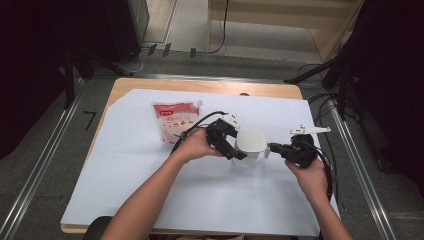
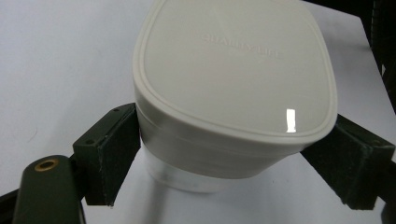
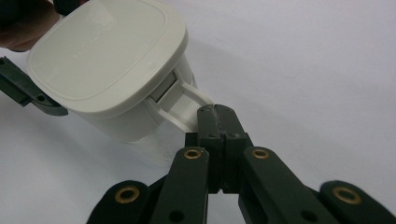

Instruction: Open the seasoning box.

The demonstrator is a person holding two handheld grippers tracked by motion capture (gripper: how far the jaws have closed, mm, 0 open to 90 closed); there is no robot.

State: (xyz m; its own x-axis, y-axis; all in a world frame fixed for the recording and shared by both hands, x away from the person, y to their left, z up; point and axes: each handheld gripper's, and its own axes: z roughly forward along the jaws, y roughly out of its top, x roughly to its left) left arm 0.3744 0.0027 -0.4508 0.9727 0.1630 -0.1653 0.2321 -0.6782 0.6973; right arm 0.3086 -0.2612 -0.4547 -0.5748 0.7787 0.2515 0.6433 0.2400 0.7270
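A wooden surface (image 1: 200,85) carries a large white sheet (image 1: 150,190) that covers most of its top. On the sheet, near the far left, lies a flat pink-and-white pouch (image 1: 175,121) with a spout at its upper right corner. Right of the pouch, near the middle of the sheet, stands a white container (image 1: 248,148) with a rounded, glossy lid (image 2: 233,65) bearing faint raised lettering.

The left gripper (image 1: 231,145) comes in from the left side of the container, and its jaws are spread wide, one pad on each side of the lid's edge, pressing against it. In the left gripper view the clear lower body of the container shows below the lid, resting on the sheet.

The right gripper (image 1: 272,148) reaches the container from the right. Its jaws are closed together on a thin white latch (image 3: 187,100) that sticks out from the side of the container just under the lid.
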